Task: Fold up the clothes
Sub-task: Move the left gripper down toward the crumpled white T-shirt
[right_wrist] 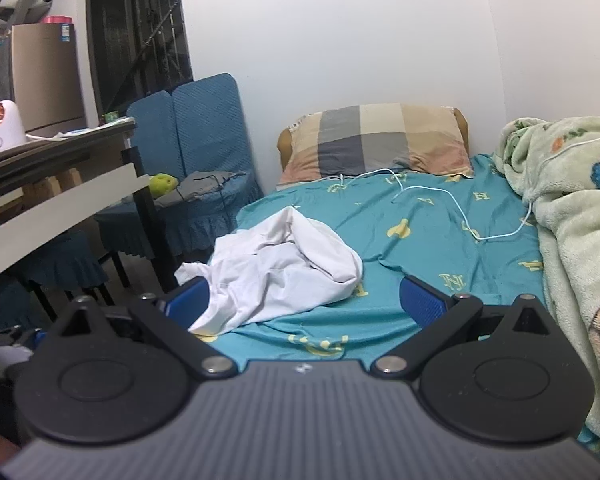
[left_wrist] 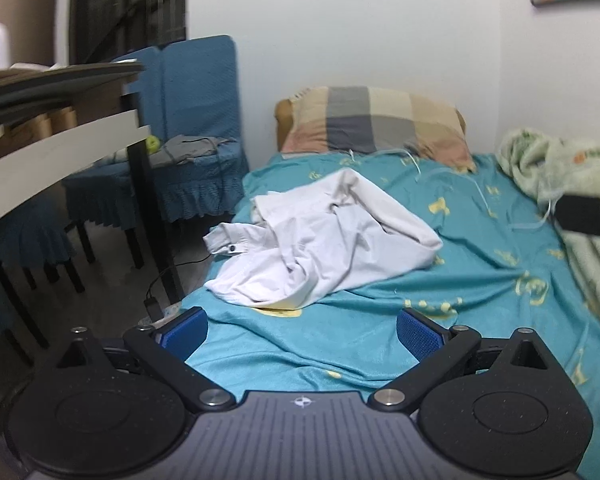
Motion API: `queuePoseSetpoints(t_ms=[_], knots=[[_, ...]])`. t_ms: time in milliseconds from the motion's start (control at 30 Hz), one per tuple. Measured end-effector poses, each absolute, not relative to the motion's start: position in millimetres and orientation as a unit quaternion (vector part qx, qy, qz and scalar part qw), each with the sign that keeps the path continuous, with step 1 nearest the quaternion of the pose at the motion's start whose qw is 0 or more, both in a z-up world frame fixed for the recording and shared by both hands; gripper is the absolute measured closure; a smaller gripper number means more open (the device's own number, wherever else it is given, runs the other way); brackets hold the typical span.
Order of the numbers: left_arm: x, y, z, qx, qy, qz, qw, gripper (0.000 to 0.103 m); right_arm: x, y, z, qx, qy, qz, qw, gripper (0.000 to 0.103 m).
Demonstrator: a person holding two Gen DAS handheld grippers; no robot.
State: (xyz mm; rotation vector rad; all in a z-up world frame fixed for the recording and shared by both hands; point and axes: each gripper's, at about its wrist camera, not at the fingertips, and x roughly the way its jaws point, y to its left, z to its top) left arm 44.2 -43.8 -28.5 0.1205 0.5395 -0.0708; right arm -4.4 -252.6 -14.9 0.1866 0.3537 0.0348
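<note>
1 white shirt [left_wrist: 320, 240] lies crumpled on the bed [left_wrist: 480, 272], on the teal sheet beside the bed's left edge, short of the pillow [left_wrist: 380, 124]. Its heap runs diagonally: the long axis goes from the near-left corner of the bed toward the far-right, and a cuff [left_wrist: 224, 242] with a dark button points left, hanging out past the bed's edge toward the chair [left_wrist: 196, 120]. A pale yellow patch peeks from under the shirt's near hem.

2 grippers hover over the near end of the bed, both facing the pillow. The left gripper [left_wrist: 300, 330] has its blue pads spread wide, with nothing between them; the shirt lies just ahead, not touched. The right gripper [right_wrist: 306, 300] is likewise spread wide and holds nothing; in its view the shirt [right_wrist: 276, 268] sits ahead and to the left, overlapping the left pad, though contact cannot be judged.

A white cable [right_wrist: 452, 204] trails across the sheet from the pillow to a green blanket [right_wrist: 572, 208] bunched along the bed's right side. Left of the bed stand the blue-covered chair and a table [right_wrist: 60, 184].
</note>
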Motion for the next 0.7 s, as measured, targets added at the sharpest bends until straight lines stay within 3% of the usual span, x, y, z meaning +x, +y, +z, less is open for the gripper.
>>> queuePoseSetpoints(t_ms=[233, 567, 633, 700], knots=[[111, -68, -54, 0.111, 0.302, -0.042, 0.946, 0.007, -3, -262, -21, 0.109, 0.196, -0.001, 0.975, 0.0], [203, -46, -95, 0.095, 0.313, -0.028, 0.944, 0.013, 12, -290, -36, 0.193, 0.22, -0.013, 0.956, 0.0], [216, -41, -104, 0.086, 0.319, -0.032, 0.943, 0.02, 21, -296, -42, 0.207, 0.231, -0.016, 0.951, 0.0], [229, -37, -112, 0.078, 0.324, -0.036, 0.942, 0.034, 29, -299, -47, 0.217, 0.234, -0.021, 0.947, 0.0]])
